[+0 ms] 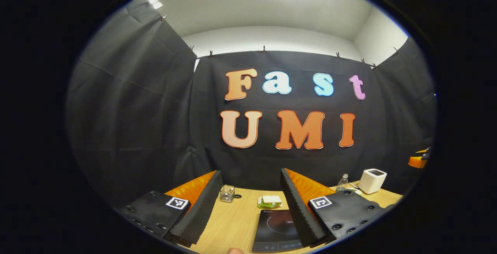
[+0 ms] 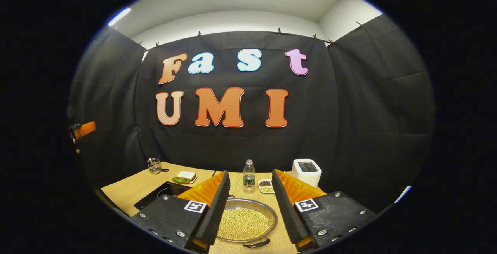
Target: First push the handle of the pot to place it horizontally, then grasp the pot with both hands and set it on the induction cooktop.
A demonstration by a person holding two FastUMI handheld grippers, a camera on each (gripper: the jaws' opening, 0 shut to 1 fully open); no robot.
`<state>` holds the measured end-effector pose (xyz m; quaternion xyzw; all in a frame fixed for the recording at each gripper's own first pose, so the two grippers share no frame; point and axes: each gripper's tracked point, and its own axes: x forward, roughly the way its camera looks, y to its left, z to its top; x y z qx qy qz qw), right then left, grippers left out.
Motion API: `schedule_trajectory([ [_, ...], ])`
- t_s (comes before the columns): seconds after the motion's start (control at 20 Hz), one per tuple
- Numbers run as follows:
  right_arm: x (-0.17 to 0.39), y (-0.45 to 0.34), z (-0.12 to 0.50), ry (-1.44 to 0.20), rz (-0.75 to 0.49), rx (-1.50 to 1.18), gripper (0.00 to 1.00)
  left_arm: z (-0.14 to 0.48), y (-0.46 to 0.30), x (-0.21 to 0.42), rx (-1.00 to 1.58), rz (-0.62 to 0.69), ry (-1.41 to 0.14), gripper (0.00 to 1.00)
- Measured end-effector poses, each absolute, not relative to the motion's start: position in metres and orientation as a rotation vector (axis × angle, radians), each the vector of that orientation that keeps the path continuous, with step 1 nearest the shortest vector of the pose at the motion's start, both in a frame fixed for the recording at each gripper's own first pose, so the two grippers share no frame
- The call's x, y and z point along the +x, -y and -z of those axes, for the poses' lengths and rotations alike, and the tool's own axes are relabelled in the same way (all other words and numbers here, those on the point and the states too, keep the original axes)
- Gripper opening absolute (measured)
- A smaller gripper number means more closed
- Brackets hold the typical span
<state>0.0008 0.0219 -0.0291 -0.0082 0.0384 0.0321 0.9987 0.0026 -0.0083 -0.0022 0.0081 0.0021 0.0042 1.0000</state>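
Observation:
A shallow metal pot (image 2: 245, 220) full of pale beans sits on the wooden table (image 2: 128, 192), with a dark handle (image 2: 256, 243) at its near rim. My right gripper (image 2: 249, 172) hovers open above it, one finger on each side of the pot, touching nothing. The black induction cooktop (image 2: 161, 193) lies to the pot's left. In the left gripper view the cooktop (image 1: 276, 228) lies just below my open left gripper (image 1: 250, 173), partly hidden by one finger. Each gripper shows at the edge of the other's view, the left gripper (image 2: 83, 129) and the right gripper (image 1: 418, 160).
Behind the cooktop lie a sandwich on a plate (image 1: 270, 201) and a small glass jar (image 1: 227, 193). A water bottle (image 2: 249, 176), a small dish of beans (image 2: 266, 185) and a white toaster (image 2: 306, 171) stand at the back of the table. A fingertip (image 1: 235, 251) shows at the bottom.

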Motion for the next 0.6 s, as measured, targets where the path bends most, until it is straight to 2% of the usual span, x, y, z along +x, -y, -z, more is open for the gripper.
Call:
schedule_trajectory([
  [0.15,-0.003,-0.032,0.039,-0.100,-0.098,-0.013,0.55,0.003,0.010,0.004,0.012,-0.006,-0.007,0.99],
  [0.3,-0.005,-0.038,0.050,-0.126,-0.121,-0.008,0.35,0.005,0.010,0.001,0.017,-0.009,-0.011,0.98],
  [0.35,-0.005,-0.039,0.053,-0.136,-0.125,-0.008,0.32,0.005,0.011,0.000,0.020,-0.009,-0.011,0.98],
  [0.4,-0.007,-0.040,0.057,-0.145,-0.128,-0.010,0.24,0.005,0.012,-0.001,0.021,-0.009,-0.010,0.98],
  [0.55,-0.008,-0.042,0.067,-0.165,-0.135,0.002,0.15,0.003,0.014,-0.002,0.017,-0.004,-0.007,0.99],
  [0.6,-0.008,-0.042,0.075,-0.175,-0.134,0.009,0.09,0.003,0.014,-0.003,0.018,-0.002,-0.008,0.99],
])
